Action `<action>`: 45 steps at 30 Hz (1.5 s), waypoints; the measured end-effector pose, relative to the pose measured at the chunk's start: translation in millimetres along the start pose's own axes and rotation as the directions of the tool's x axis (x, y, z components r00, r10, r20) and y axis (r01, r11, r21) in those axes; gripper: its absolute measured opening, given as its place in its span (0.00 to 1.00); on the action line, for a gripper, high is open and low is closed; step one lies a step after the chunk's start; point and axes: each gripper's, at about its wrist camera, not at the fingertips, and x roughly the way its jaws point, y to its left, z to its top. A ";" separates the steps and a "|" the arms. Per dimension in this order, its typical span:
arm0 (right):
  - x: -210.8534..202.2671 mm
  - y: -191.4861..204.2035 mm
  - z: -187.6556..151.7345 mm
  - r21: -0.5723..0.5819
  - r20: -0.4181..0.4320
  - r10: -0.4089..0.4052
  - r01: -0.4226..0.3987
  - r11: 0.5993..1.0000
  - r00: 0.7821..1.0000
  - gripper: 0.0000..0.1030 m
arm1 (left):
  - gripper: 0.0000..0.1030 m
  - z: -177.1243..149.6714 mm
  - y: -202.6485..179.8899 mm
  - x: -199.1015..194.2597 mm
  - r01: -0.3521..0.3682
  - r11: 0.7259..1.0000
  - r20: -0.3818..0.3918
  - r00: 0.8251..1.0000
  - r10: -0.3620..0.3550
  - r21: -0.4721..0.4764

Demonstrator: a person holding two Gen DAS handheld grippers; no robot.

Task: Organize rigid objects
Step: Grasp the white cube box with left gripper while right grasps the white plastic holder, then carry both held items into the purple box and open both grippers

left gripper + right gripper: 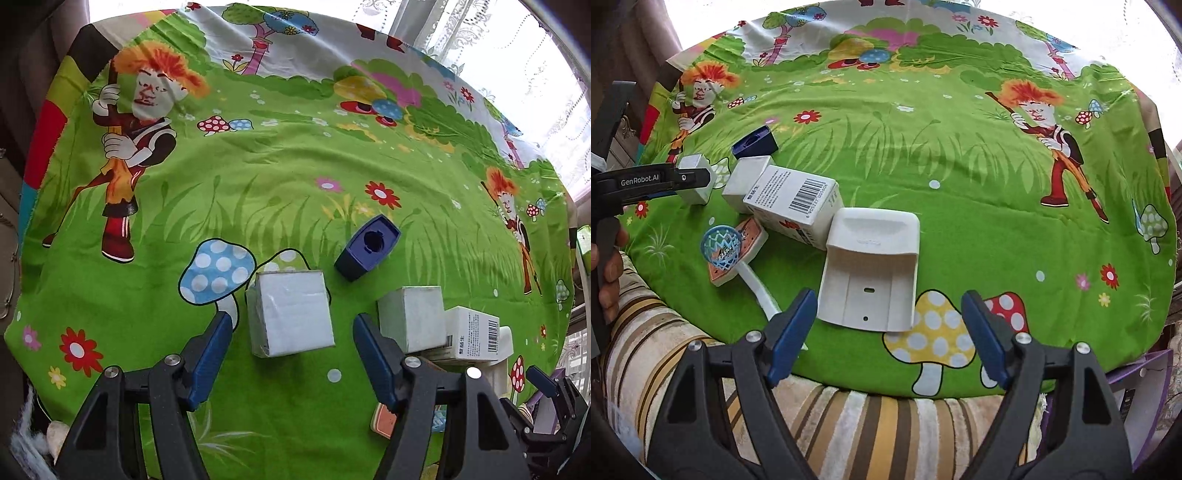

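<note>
"GenRobot.AI" on left gripper (692,179), barcoded white carton (798,205)

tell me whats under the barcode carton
The barcode carton leans over a white box at its far end, and its near end seems to overlap the orange card. Whatever lies directly beneath it on the cloth is hidden.

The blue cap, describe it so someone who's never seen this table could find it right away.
On the green cartoon cloth, find the row of white boxes near the front edge. The blue cap lies just behind them, apart from the cube. It is the only dark blue item, with a round hole in its face.
</note>
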 end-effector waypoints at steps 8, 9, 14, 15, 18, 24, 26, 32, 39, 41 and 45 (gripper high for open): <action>26.2 14.9 11.9 -0.028 -0.038 -0.023 0.022 0.999 0.999 0.81 | 0.35 1.4 -1.6 10.4 -0.013 0.999 -0.001 1.000 0.013 0.038; 29.1 15.9 13.1 -0.029 -0.040 -0.026 0.024 0.999 0.999 0.81 | 0.35 1.0 -1.7 9.7 -0.011 0.999 0.005 1.000 0.011 0.041; 38.7 21.0 18.0 -0.038 -0.044 -0.042 0.040 0.998 0.998 0.81 | 0.35 -1.2 -2.5 -3.6 -0.014 0.999 0.065 0.998 0.011 0.046; 41.0 22.0 18.7 -0.040 -0.047 -0.045 0.043 0.998 0.998 0.81 | 0.35 -2.1 -2.6 -6.9 -0.012 0.999 0.076 0.997 0.008 0.046; 48.0 23.5 20.0 -0.039 -0.057 -0.046 0.044 0.998 0.997 0.81 | 0.35 -5.8 -3.0 -16.7 0.000 0.999 0.106 0.994 -0.004 0.043; 49.4 19.7 23.8 -0.028 -0.052 -0.038 0.036 0.999 0.998 0.81 | 0.35 -15.0 -9.0 -34.4 0.031 0.998 0.154 0.987 -0.039 0.053; 48.6 18.4 24.0 -0.025 -0.050 -0.027 0.025 0.999 0.998 0.81 | 0.35 -18.5 -13.2 -38.6 0.051 0.997 0.157 0.986 -0.060 0.058; 40.6 15.3 22.9 -0.020 -0.031 -0.009 0.008 1.000 0.999 0.66 | 0.35 -30.5 -24.4 -50.1 0.095 0.993 0.160 0.982 -0.104 0.064; 19.1 4.0 16.7 0.021 0.016 0.002 -0.002 1.000 1.000 0.66 | 0.34 -43.9 -34.6 -64.6 0.136 0.989 0.163 0.976 -0.143 0.055; 10.4 0.6 12.7 0.038 0.038 0.004 -0.005 0.999 0.999 0.66 | 0.35 -50.1 -40.3 -68.0 0.160 0.986 0.158 0.973 -0.167 0.055; -10.2 -7.0 2.9 0.068 0.088 0.010 -0.016 0.998 0.996 0.66 | 0.34 -62.0 -58.0 -74.7 0.197 0.977 0.143 0.968 -0.207 0.077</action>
